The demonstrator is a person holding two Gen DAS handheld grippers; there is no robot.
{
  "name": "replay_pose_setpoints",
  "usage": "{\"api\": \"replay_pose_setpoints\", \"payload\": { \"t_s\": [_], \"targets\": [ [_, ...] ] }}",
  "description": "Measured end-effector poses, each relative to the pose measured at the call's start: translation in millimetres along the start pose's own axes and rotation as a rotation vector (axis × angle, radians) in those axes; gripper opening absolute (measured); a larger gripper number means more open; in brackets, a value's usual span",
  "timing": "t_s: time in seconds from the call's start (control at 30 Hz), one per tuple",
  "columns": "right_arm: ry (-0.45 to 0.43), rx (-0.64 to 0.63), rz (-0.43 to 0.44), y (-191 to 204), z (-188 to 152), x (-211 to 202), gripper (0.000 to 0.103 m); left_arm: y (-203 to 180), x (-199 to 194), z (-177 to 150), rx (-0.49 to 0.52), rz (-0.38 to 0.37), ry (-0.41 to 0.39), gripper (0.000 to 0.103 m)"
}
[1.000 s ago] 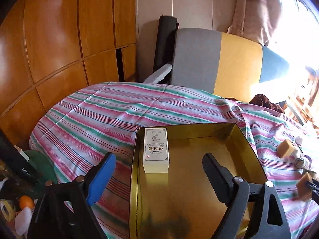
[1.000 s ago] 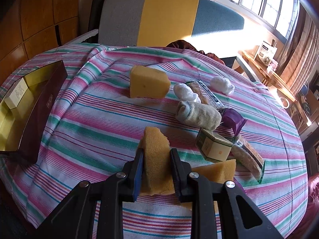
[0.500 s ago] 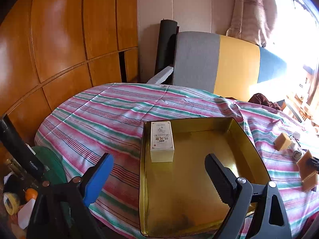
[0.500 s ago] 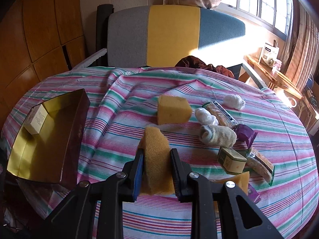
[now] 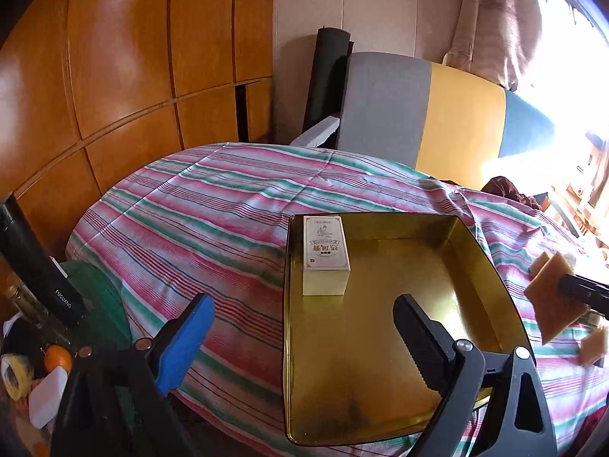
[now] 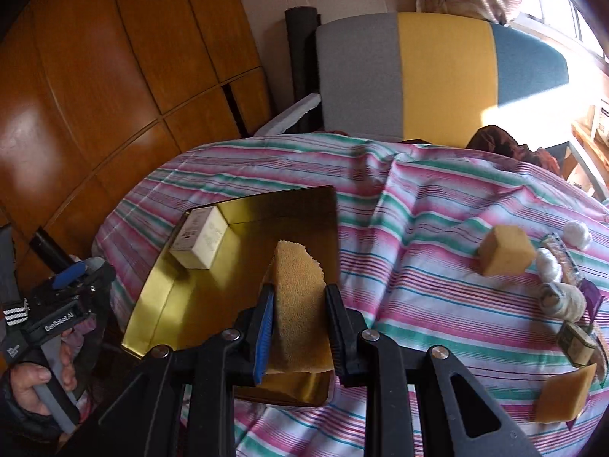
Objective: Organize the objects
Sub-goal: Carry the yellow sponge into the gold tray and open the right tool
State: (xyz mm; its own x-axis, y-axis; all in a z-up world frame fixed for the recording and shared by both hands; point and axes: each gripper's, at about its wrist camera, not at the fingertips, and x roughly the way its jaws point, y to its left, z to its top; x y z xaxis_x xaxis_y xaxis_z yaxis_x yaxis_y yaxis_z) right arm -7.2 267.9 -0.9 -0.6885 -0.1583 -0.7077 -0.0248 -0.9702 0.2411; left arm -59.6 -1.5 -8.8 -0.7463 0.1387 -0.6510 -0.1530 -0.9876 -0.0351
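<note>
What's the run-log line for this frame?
right hand-held gripper: shut on yellow foam sponge, over gold metal tray | left hand-held gripper: opening, nothing between | tray holds: white carton

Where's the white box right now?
The white box lies inside the gold tray, in its far left corner in the left wrist view, against the tray walls.

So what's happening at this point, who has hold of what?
A person is tidying things off a striped tablecloth into a gold tray. The right gripper is shut on a yellow sponge and holds it over the tray. The left gripper holds nothing; its jaws are opening at the tray's near end. A white box already lies in the tray. More sponges, rolled socks and packets lie on the cloth.
</note>
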Motion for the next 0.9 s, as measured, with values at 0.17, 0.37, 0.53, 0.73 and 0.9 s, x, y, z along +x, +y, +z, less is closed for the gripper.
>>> {"api": "replay_pose_setpoints", "payload": {
  "t_s": [0.17, 0.37, 0.53, 0.73, 0.9],
  "targets": [
    [0.063, 0.025, 0.148, 36, 2, 31, 0.025, 18, 6, -3, -0.051, -0.005, 0.026, 0.096],
    [0.182, 0.082, 0.268, 70, 6, 86, 0.025, 48, 7, -8, -0.100, 0.047, 0.028, 0.096],
    [0.290, 0.140, 0.289, 90, 5, 140, 0.025, 71, 8, -17, -0.144, 0.075, 0.038, 0.096],
    [0.359, 0.183, 0.243, 115, 5, 188, 0.028, 88, 15, -23, -0.185, 0.081, 0.073, 0.097],
    [0.342, 0.134, 0.220, 125, 11, 194, 0.061, 89, 15, -24, -0.178, 0.082, 0.067, 0.097]
  ]
}}
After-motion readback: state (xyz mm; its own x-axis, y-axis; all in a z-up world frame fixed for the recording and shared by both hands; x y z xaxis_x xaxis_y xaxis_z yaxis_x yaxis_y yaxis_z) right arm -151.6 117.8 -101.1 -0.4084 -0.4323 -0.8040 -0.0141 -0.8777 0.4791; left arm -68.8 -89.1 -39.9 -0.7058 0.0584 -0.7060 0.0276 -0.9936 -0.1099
